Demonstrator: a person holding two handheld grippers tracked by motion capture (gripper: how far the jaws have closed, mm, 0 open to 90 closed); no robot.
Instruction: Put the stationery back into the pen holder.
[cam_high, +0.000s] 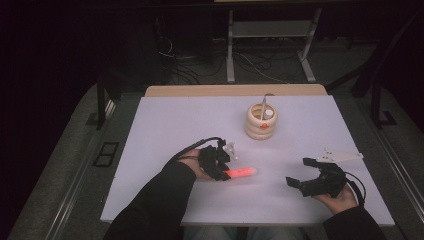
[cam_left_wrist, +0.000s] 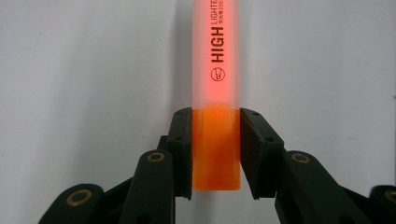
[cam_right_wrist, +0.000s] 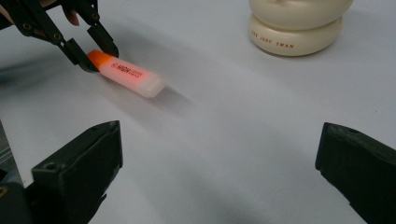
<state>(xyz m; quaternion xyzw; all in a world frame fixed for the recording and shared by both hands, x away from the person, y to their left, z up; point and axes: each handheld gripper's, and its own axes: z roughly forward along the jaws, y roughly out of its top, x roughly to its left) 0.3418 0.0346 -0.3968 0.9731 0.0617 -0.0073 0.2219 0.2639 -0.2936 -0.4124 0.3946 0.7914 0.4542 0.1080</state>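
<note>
While the left gripper (cam_high: 223, 167) clamps the highlighter (cam_high: 241, 173) near the table's (cam_high: 165, 120) middle in the high view, the right gripper (cam_high: 300, 172) waits wide open, far right. In the left gripper view, both jaws pinch its orange end. In the right gripper view, the pen holder (cam_right_wrist: 299, 25) stands beyond: probably next, lift and carry it there.

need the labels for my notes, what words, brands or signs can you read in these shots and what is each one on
"HIGH LIGHTE": on the frosted cap of the orange highlighter, running along its length; the word runs out of frame in the left gripper view.
A small light-bulb sign in a circle: on the same cap, just before "HIGH".
Small print beside "LIGHTE": too small to read.
"THE JUDY SWAN", as best I can read it: on the bottom ring of the cream pen holder.
</note>
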